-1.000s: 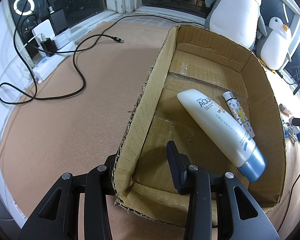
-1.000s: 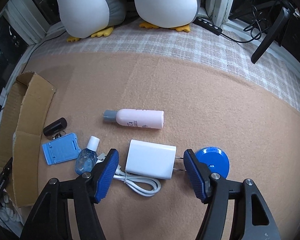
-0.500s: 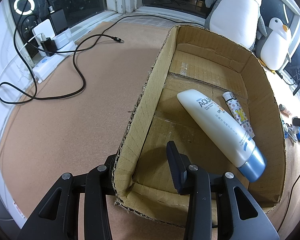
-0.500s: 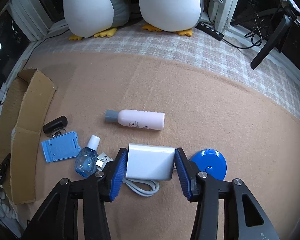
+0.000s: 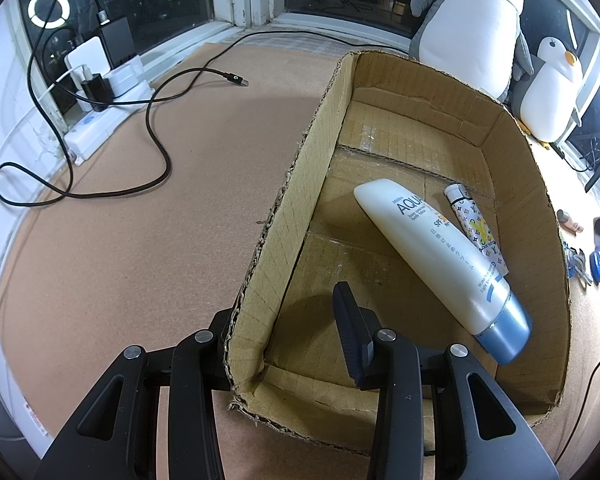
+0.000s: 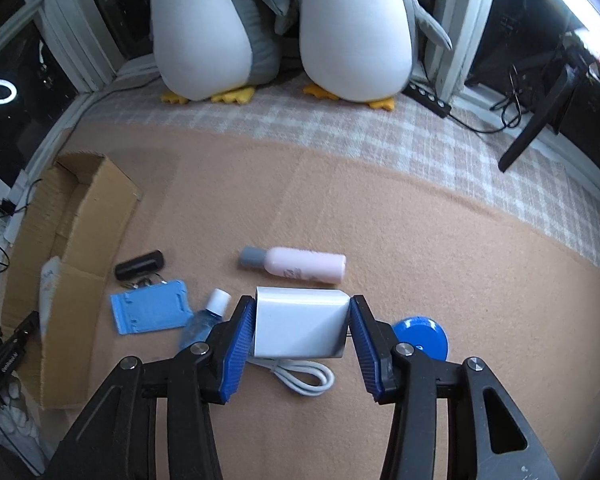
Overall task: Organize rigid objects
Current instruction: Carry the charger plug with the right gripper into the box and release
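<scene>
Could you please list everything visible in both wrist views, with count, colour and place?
Cardboard box: 1, brown, on the mat, left of the loose items.
Lotion tube: 1, white with blue cap, lying in the box.
Patterned tube: 1, white, beside it in the box.
Charger block: 1, white, between the right fingers.
White cable: 1, coiled under the charger.
Pink bottle: 1, grey cap, lying beyond the charger.
Blue disc: 1, right of the charger.
Dropper bottle: 1, blue, left of the charger.
Blue stand: 1, flat, near the box.
Black cylinder: 1, above the stand.
Penguin plushes: 2, white-grey, by the window.
Black cable: 1, on the mat.
Power strip: 1, white, by the window.
Left gripper: black, straddling the box wall.
Right gripper: blue pads.
</scene>
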`<state>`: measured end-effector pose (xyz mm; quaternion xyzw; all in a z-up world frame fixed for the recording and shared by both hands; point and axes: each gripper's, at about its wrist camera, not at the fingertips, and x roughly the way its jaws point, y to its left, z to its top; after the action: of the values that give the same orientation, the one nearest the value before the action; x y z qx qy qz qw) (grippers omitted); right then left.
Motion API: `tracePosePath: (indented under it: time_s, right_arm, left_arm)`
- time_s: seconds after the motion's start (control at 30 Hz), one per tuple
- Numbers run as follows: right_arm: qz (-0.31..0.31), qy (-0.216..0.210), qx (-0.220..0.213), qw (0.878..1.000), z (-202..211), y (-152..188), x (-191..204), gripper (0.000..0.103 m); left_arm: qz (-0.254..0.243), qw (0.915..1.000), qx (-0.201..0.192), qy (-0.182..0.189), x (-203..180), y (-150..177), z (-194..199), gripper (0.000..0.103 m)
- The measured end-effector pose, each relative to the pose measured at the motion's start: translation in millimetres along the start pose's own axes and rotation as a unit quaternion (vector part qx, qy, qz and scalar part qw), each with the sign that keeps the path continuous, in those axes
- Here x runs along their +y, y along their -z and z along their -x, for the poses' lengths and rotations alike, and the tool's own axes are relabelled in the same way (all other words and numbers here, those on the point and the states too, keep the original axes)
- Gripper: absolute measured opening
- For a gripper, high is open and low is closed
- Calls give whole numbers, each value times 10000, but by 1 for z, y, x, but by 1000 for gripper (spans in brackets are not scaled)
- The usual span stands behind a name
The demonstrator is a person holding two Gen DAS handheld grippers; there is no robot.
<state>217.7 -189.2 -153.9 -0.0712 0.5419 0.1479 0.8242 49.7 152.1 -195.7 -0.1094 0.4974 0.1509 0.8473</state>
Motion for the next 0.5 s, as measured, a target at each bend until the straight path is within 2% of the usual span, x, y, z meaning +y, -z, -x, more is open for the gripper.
tracePosePath:
  time_s: [0.2,0.5]
  right_arm:
    - [310,-250,-323,9987,24,-22,37,44]
    - [733,-612,-489,9942,31,-39,93,44]
  left_arm:
    - [4,10000,-4,6,0,0,0,38]
    - [16,10000,-11,21,-1,0,0,38]
